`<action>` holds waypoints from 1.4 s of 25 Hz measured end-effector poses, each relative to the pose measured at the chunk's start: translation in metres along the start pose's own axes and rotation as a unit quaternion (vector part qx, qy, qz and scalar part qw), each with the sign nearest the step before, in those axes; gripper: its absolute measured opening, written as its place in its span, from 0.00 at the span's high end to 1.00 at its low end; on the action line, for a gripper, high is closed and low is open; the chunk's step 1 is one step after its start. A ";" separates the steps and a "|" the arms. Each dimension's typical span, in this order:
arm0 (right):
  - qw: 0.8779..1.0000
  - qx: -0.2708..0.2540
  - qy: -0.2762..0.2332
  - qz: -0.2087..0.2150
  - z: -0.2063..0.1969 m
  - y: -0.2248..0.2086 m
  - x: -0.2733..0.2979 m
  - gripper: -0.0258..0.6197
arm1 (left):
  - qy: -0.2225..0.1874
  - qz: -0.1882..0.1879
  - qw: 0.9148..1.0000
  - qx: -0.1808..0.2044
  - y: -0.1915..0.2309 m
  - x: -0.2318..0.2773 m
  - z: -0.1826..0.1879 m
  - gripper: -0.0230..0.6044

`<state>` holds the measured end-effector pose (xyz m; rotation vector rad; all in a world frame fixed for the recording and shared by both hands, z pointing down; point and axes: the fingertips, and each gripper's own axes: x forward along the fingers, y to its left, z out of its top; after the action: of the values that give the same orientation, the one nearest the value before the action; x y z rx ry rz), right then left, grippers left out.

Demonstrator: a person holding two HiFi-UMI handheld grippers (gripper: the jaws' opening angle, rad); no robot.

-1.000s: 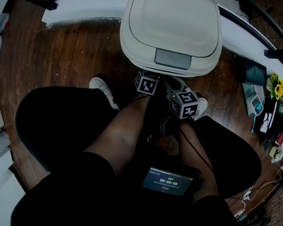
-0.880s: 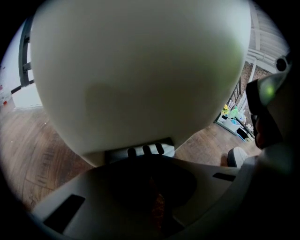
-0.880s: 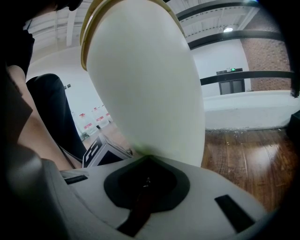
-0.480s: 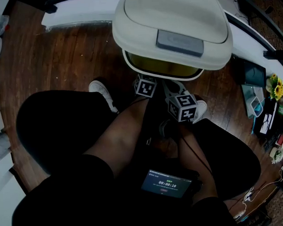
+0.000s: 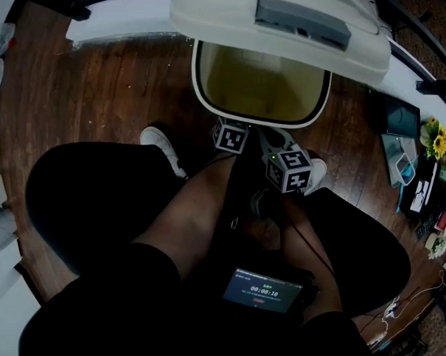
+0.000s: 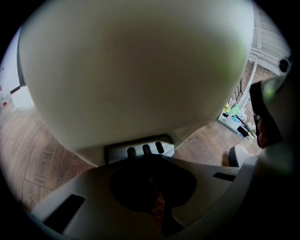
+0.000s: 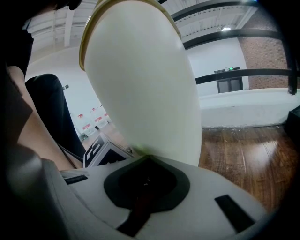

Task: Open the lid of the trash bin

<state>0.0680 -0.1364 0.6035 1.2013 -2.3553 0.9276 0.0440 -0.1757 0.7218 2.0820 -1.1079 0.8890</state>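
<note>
Wooden floor (image 5: 94, 91) surrounds the trash bin (image 5: 262, 83), with a white shoe (image 5: 161, 139) at its 8 o'clock. Its cream lid (image 5: 275, 24) stands raised. The left hand-held gripper (image 6: 150, 159) and right hand-held gripper (image 7: 147, 161) are clenched, empty.

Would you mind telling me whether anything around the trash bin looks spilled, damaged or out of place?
Nothing stands out. The lid is raised, the trash bin looks undamaged, and the wooden floor around it shows no spill.

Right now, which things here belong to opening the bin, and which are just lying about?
For the job: bin, lid (already up), left gripper, right gripper.
Lying about: flowers, timer screen.
</note>
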 end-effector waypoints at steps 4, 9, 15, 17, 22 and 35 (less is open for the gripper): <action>1.000 0.006 0.002 -0.002 -0.001 -0.003 0.000 0.94 | 0.007 0.001 1.000 0.001 0.001 0.002 -0.001 0.91; 1.000 0.006 0.002 -0.001 -0.003 -0.004 0.001 0.94 | 0.016 -0.004 1.000 -0.011 0.002 0.008 -0.006 0.91; 1.000 0.010 0.002 -0.003 -0.005 -0.006 -0.001 0.93 | 0.015 -0.004 1.000 -0.011 0.000 0.008 -0.007 0.91; 1.000 0.016 0.002 -0.003 -0.006 -0.007 -0.002 0.94 | 0.016 -0.003 1.000 -0.012 0.000 0.009 -0.008 0.91; 1.000 0.011 0.000 -0.005 -0.005 -0.008 -0.001 0.94 | 0.019 0.000 1.000 -0.022 0.001 0.008 -0.008 0.91; 1.000 0.015 -0.004 -0.006 -0.002 -0.008 -0.001 0.94 | 0.020 0.001 0.999 -0.038 0.001 0.008 -0.013 0.91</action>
<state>0.0745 -0.1381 0.6075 1.2308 -2.3458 0.9606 0.0430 -0.1698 0.7359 1.9932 -1.1056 0.8721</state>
